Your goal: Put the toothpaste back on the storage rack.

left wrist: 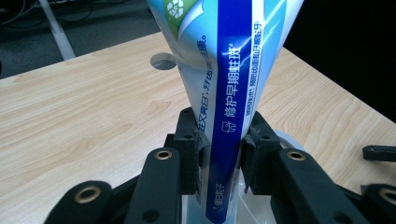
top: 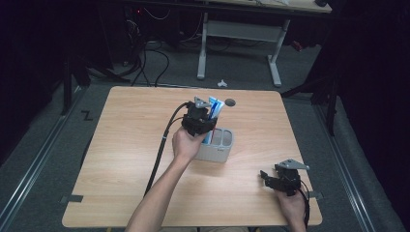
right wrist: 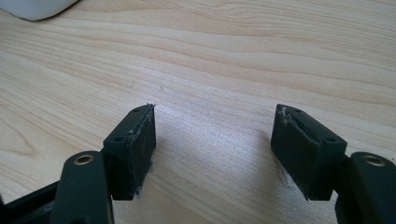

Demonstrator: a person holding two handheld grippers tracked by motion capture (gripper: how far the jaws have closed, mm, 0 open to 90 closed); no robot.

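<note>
A blue and white toothpaste tube [left wrist: 232, 88] stands upright, its lower end inside a pale grey holder [top: 220, 147] with two compartments near the middle of a light wooden table [top: 130, 145]. Which compartment it occupies is hard to tell. The left gripper [left wrist: 218, 151] is clamped on the tube, one black jaw pressing each side, just above the holder. The left hand [top: 186, 144] reaches in from below. Near the table's front right corner, well apart from the holder, the right hand [top: 291, 203] holds the right gripper [right wrist: 212, 144] low over bare wood, jaws spread wide with nothing between them. A small round hole [top: 230, 102] sits in the tabletop beyond the tube.
</note>
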